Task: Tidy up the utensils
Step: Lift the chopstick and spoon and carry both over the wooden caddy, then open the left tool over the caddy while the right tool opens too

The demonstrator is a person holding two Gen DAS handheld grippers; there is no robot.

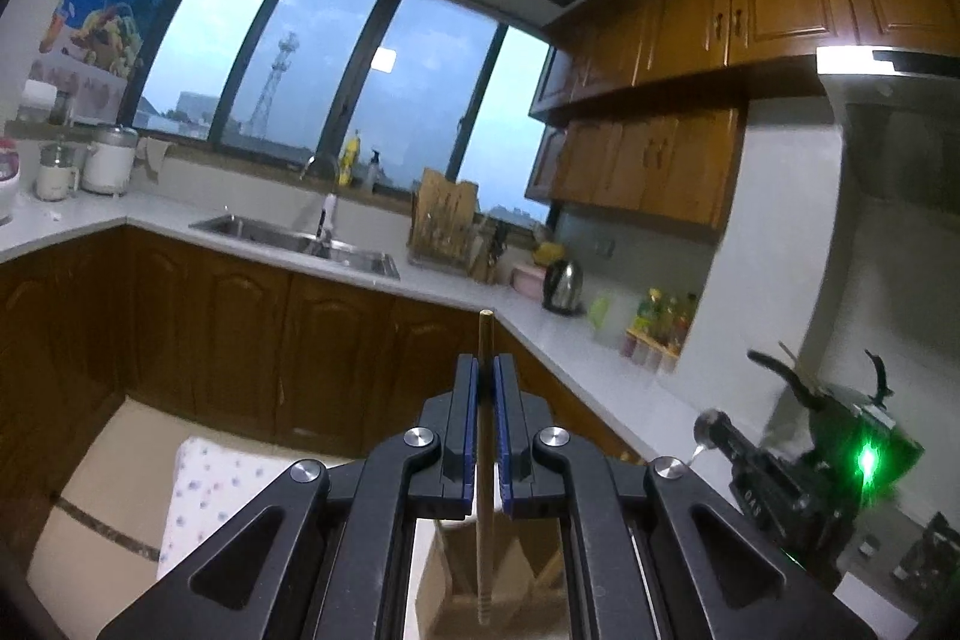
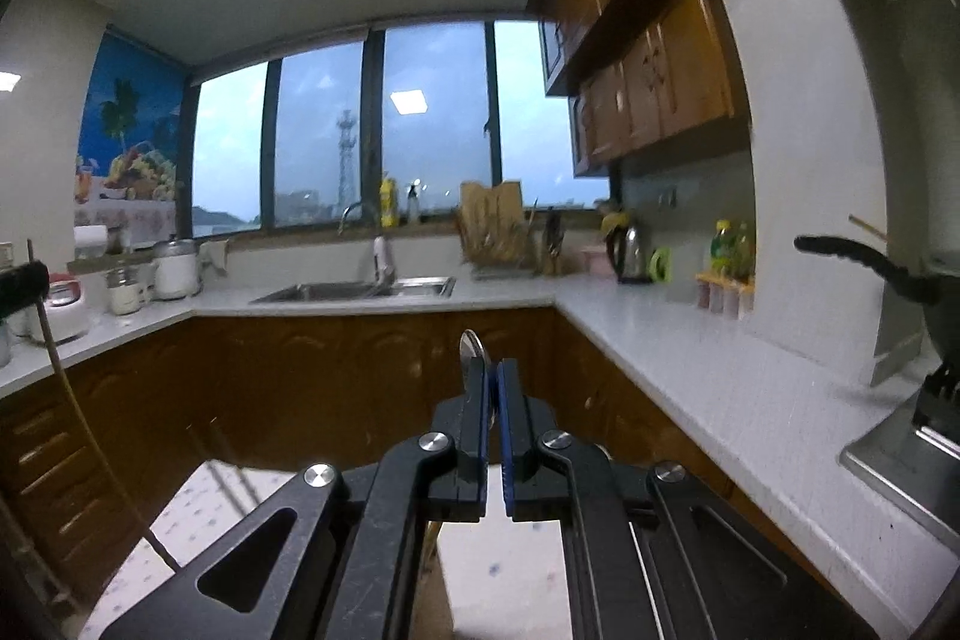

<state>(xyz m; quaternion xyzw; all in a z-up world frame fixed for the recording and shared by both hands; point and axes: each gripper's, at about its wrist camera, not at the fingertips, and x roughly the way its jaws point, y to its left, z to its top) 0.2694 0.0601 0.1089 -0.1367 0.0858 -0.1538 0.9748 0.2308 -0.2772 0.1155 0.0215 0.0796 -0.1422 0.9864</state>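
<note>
My left gripper (image 1: 485, 367) is shut on a wooden chopstick (image 1: 485, 460) that stands upright between the blue pads, its top poking above the fingertips and its lower end hanging below. My right gripper (image 2: 491, 376) is shut on a metal spoon (image 2: 471, 347), whose bowl sticks up past the left finger. In the left wrist view the right gripper (image 1: 714, 433) appears at the right edge with the spoon's shiny end (image 1: 708, 421) showing. In the right wrist view the chopstick (image 2: 78, 400) slants down the left side. Both grippers are held level in mid-air facing the kitchen counter.
A white L-shaped counter (image 2: 690, 364) runs round the room with a steel sink (image 2: 360, 289), a wooden utensil rack (image 2: 492, 226), a kettle (image 2: 630, 250) and bottles. A pan with a black handle (image 2: 858, 256) sits on the stove at right. A patterned cloth surface (image 1: 210, 496) lies below.
</note>
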